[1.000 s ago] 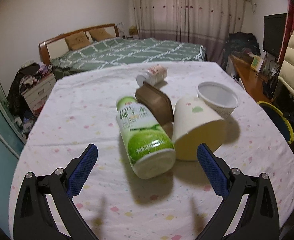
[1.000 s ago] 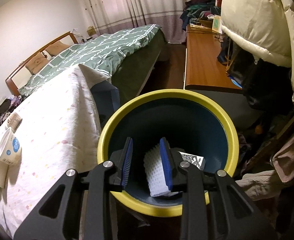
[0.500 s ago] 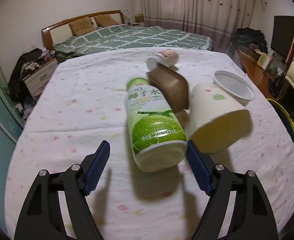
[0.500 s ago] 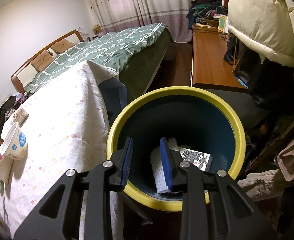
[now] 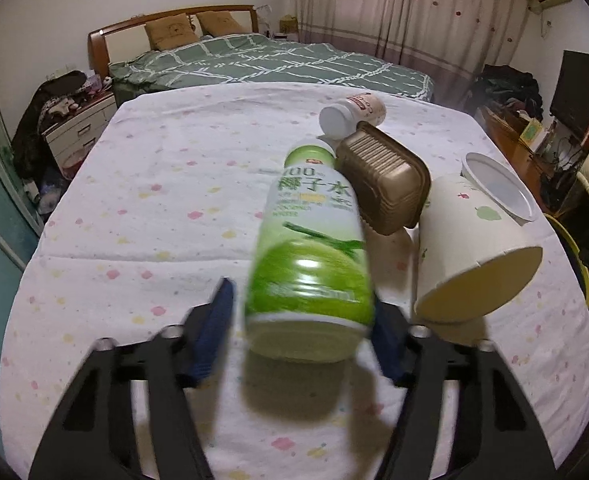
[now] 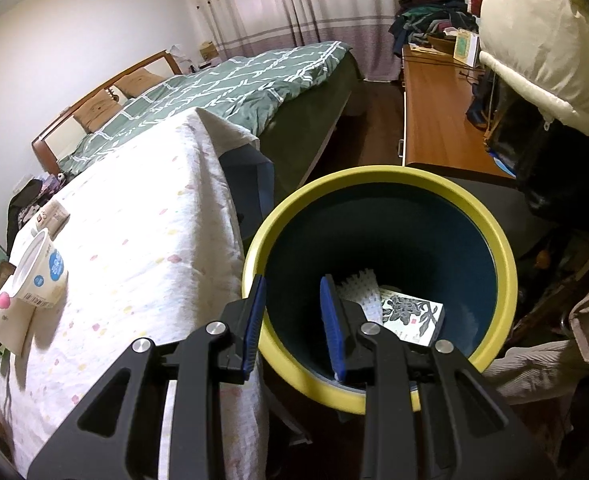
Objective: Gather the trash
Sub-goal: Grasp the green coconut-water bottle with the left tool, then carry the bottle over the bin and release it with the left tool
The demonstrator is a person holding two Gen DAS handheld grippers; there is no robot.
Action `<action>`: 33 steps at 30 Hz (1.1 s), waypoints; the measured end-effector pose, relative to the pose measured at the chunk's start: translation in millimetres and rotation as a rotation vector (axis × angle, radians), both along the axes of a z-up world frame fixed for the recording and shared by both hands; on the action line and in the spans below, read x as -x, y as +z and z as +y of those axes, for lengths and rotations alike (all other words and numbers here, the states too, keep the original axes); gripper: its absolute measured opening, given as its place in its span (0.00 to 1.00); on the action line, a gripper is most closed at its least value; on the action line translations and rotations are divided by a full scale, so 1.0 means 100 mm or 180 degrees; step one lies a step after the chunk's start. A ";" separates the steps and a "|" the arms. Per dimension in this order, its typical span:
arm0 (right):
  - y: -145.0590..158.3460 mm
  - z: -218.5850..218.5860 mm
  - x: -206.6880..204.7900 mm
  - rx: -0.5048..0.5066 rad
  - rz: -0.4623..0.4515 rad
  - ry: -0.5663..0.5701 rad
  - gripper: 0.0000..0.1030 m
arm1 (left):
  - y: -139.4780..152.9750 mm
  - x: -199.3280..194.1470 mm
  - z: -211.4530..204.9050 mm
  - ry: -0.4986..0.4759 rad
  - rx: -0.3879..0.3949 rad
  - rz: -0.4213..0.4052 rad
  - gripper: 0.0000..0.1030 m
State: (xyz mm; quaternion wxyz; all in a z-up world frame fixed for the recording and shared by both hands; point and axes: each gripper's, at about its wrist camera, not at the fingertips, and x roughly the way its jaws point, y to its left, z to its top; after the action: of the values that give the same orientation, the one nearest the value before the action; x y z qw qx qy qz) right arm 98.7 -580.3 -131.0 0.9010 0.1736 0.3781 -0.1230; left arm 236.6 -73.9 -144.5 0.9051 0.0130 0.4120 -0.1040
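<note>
A green coconut-water bottle (image 5: 310, 256) lies on the spotted tablecloth (image 5: 154, 208) with its base toward me. My left gripper (image 5: 302, 300) straddles that base and its jaws are closing. The right pad sits against the bottle's side, while a thin strip of cloth shows between the blurred left pad and the bottle. Off the table's edge, my right gripper (image 6: 293, 284) hangs over a dark bin with a yellow rim (image 6: 374, 174). It is open a little, with nothing between its pads. A white textured piece (image 6: 364, 288) and a printed card (image 6: 412, 316) lie in the bin.
Behind the bottle are a brown plastic tub (image 5: 386, 184), a small white-capped bottle (image 5: 354, 114), a tipped paper cup (image 5: 474, 248) and a white bowl (image 5: 498, 184). A bed stands beyond the table. A wooden desk (image 6: 434, 120) and hanging coats flank the bin.
My left gripper has moved in on the green bottle and its jaws have narrowed from wide apart to close around the base. The right gripper keeps the same gap above the bin.
</note>
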 end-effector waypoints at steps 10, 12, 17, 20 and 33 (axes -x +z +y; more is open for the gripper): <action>0.08 0.00 0.07 0.0006 -0.0081 0.0024 0.26 | 0.53 0.19 0.01 -0.0069 -0.0251 -0.0614 0.50; 0.09 0.01 0.08 -0.0001 -0.0097 0.0029 0.26 | 0.68 0.18 0.04 -0.0049 -0.0277 -0.0738 0.50; 0.09 0.05 0.09 -0.0009 -0.0101 0.0065 0.26 | 0.85 0.07 0.10 0.0010 -0.0339 -0.0859 0.50; 0.08 0.05 0.09 -0.0010 -0.0090 0.0074 0.26 | 0.88 0.00 0.13 0.0024 -0.0327 -0.0884 0.50; 0.09 0.05 0.13 -0.0011 -0.0102 0.0072 0.26 | 1.01 -0.19 0.09 0.0056 -0.0260 -0.0974 0.50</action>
State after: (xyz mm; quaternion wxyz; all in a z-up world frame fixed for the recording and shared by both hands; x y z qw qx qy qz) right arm 85.9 -575.8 -122.3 0.9079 0.1729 0.3658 -0.1093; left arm 255.3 -64.7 -43.4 0.9569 0.0619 0.2733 -0.0761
